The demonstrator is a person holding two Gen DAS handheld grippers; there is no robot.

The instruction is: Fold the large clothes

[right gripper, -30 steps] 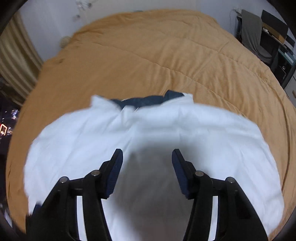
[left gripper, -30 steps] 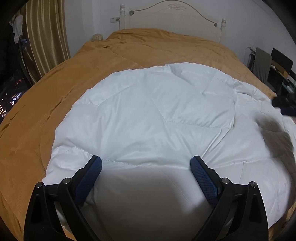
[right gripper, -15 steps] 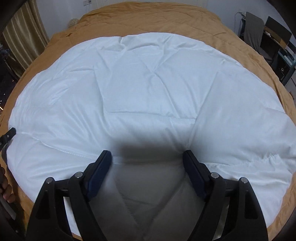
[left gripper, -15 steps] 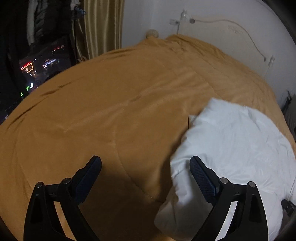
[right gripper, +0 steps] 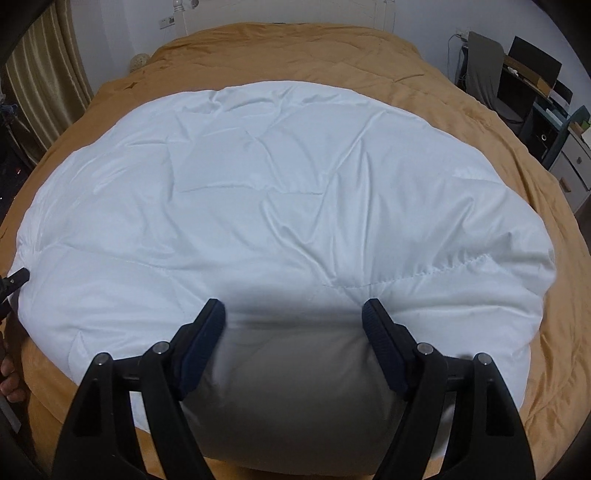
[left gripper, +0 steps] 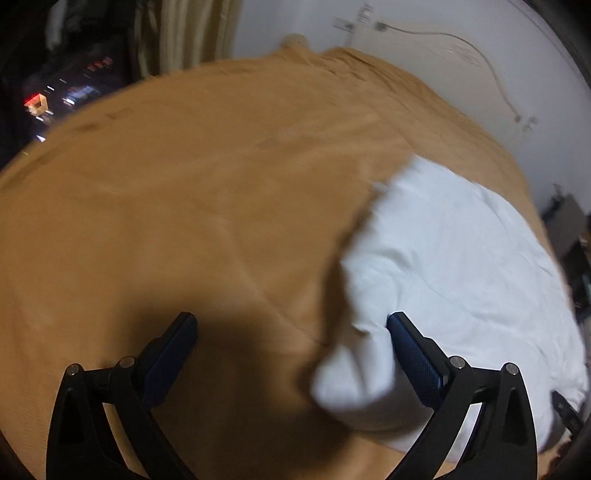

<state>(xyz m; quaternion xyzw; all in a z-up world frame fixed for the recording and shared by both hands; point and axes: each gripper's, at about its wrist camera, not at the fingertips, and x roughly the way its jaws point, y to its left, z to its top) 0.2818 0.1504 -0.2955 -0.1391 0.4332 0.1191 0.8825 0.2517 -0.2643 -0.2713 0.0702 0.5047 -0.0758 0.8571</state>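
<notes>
A white quilted padded garment (right gripper: 280, 206) lies spread flat on the orange bedspread (right gripper: 461, 103). My right gripper (right gripper: 293, 317) is open just above the garment's near edge, with nothing between its jaws. In the left wrist view the garment (left gripper: 450, 266) lies to the right, its near left corner next to my right-hand fingertip. My left gripper (left gripper: 291, 328) is open over the bare bedspread (left gripper: 177, 221), holding nothing. That view is motion-blurred.
A white headboard (right gripper: 295, 14) and wall stand at the far end of the bed. Curtains (right gripper: 40, 85) hang on the left. A desk with a chair and boxes (right gripper: 517, 85) stands to the right. The tip of the other gripper (right gripper: 14, 278) shows at the garment's left edge.
My left gripper swung left off the garment to face the bare bedspread, then edged nearer the garment's corner. My right gripper opened wider and settled over the flattened garment.
</notes>
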